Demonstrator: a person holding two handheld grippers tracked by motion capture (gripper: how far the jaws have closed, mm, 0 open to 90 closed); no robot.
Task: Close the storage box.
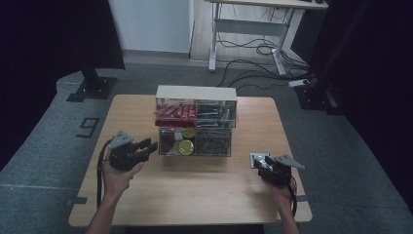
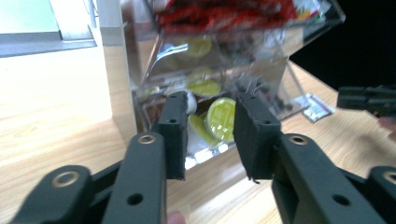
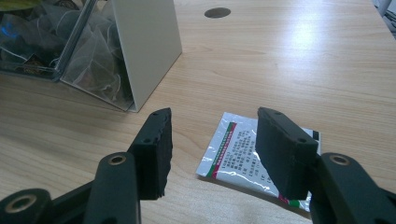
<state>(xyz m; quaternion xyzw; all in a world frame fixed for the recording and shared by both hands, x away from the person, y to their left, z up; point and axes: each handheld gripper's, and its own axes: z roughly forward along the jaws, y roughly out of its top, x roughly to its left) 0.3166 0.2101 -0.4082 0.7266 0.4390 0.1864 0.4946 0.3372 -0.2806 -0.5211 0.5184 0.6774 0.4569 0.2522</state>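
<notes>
A small silver sachet (image 3: 247,156) with a red and green edge stripe and fine print is seen lying flat on the counter (image 1: 195,190), at lower centre of the right gripper view and right of centre in the high view. The right gripper (image 3: 212,149) is held just over it, fingers (image 3: 154,149) spread apart with nothing gripped between them. At lower left of the high view, the left gripper (image 1: 146,146) is pointed at a clear two-tier organiser (image 1: 196,126), its fingers also parted and empty. Yellow-lidded pods (image 2: 220,119) are seen through the lower bin's front wall, right beyond those fingers; red packets (image 1: 175,112) are stacked in the upper left bin. In the right gripper view, mesh tea bags (image 3: 93,60) are seen behind the clear wall beside a white side panel (image 3: 144,46). The counter is pale wood with a dark round hole (image 3: 217,12). Grey carpet, trailing cables (image 1: 253,58) and a white desk frame (image 1: 253,29) are seen at the top of the high view.
</notes>
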